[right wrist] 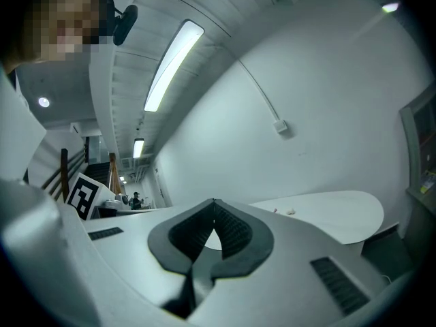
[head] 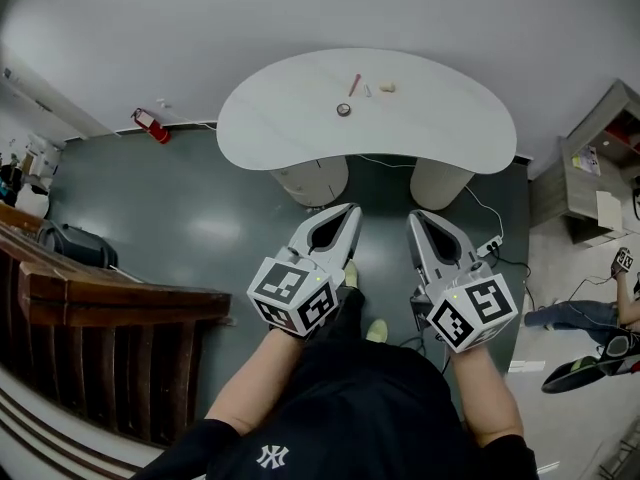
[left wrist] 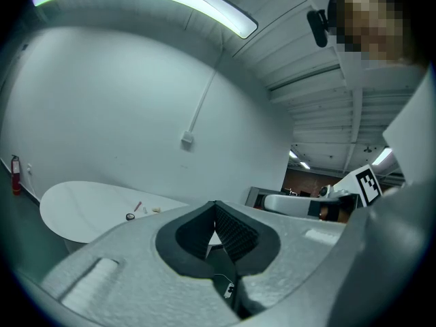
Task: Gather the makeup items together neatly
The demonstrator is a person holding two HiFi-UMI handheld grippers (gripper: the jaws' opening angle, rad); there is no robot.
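Several small makeup items lie near the far middle of a white kidney-shaped table [head: 290, 133]: a red pencil [head: 354, 84], a small round compact [head: 343, 109], a short pale tube [head: 367, 91] and a beige sponge [head: 387, 87]. My left gripper [head: 352, 208] and right gripper [head: 414, 214] are held close to my body, well short of the table, both shut with nothing between the jaws. The left gripper view shows the table [left wrist: 75, 213] with the pencil [left wrist: 137, 206] and compact [left wrist: 130, 216] far off. In the right gripper view the sponge [right wrist: 291, 211] is a speck on the table [right wrist: 340, 216].
The table stands on two round white pedestals [head: 310, 180] over a grey-green floor. A power strip [head: 489, 245] and cables lie on the floor at the right. A wooden railing [head: 90, 318] runs along the left, a shelf [head: 600, 158] stands at the right, and a red fire extinguisher [head: 150, 125] lies far left.
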